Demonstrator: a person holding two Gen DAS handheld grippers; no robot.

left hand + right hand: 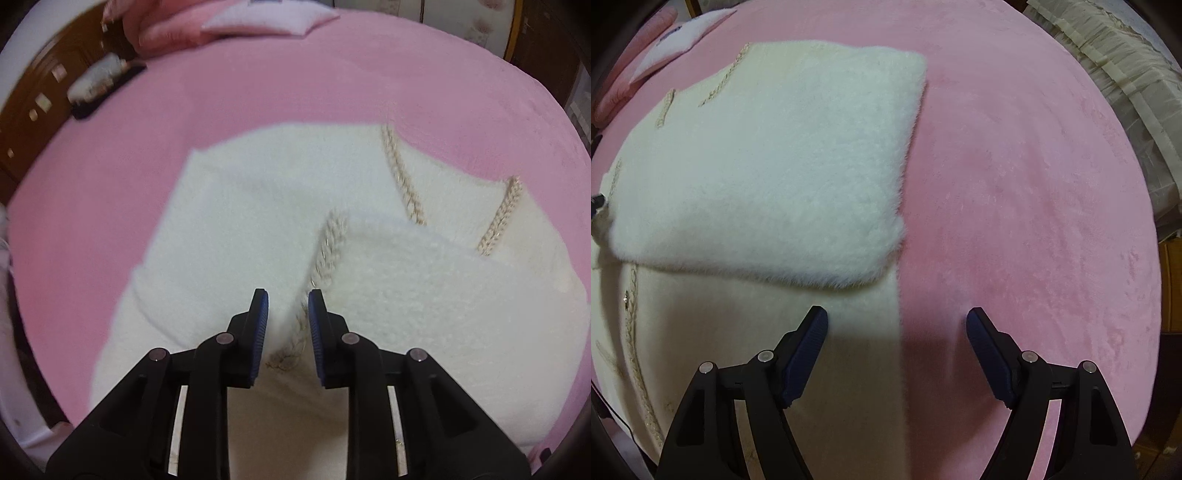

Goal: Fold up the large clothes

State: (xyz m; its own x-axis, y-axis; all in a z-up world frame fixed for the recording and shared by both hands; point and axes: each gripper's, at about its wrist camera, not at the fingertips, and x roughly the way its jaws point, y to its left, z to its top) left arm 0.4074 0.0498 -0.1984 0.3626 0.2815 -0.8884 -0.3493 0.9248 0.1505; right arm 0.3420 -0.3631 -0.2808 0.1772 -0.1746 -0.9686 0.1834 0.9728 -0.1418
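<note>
Both grippers hang over the white sweater (280, 206) lying part-folded on the pink bed (295, 81): the left gripper (288, 302), slightly parted, holds nothing over the braided trim, while the right gripper (897, 325) straddles the sweater's side edge wide open, probably to lift it for another fold.

Black hand-held gripper (288, 295), blue ribbed pads (261, 328)

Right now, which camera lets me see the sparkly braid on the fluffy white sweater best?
The left wrist view. There the braid trim runs in clear strips across the middle of the white sweater, one strip passing between the fingers of the left gripper. The right wrist view only shows short, small pieces of trim near the sweater's far and left edges.
</note>
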